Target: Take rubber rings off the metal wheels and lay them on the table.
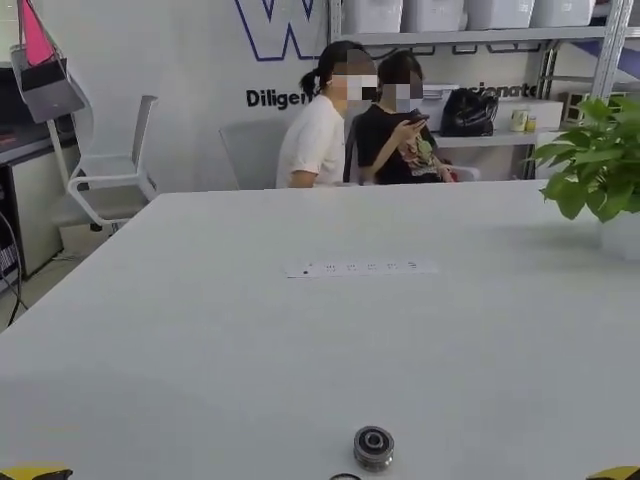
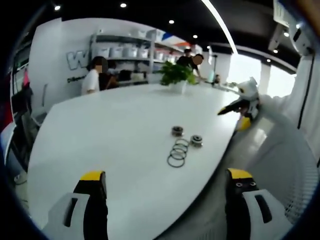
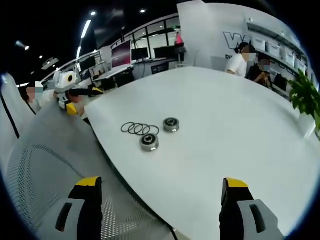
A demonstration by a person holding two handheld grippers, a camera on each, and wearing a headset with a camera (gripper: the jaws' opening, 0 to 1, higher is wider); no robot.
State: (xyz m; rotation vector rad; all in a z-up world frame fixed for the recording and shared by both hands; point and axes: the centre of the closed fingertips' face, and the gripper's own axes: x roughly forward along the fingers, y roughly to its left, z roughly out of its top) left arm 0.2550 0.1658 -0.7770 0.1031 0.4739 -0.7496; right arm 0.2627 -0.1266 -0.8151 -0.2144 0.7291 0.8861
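A wide white counter (image 1: 200,330) runs from the near edge to a wall with metal shelving (image 1: 470,35). Two people (image 1: 365,125) sit at its far side. A leafy green potted plant (image 1: 595,160) stands at the counter's right edge, and a flat white socket strip (image 1: 360,267) lies in the middle. In the gripper views, the back of a white mesh chair (image 3: 45,165) sits just off the counter's near edge.

The left gripper (image 2: 166,175) is held off the near edge with its yellow-tipped fingers (image 2: 92,177) spread wide and nothing between them. The right gripper (image 3: 160,181) is also held off the edge. Its fingers (image 3: 232,184) are spread wide and empty. Each gripper shows in the other's view, well apart from the work.

Two small round metal wheels with dark rims stand on the counter close to the near edge. In the right gripper view, one wheel (image 3: 171,124) is farther in and the other wheel (image 3: 149,142) is nearer the edge. I cannot tell whether either still carries a ring. The head view shows a wheel (image 1: 373,447) low in the picture.

Several thin black rubber rings (image 3: 140,128) lie flat on the counter in an overlapping row just beside the wheels. In the left gripper view, the row (image 2: 177,151) is on the near side of the wheels.
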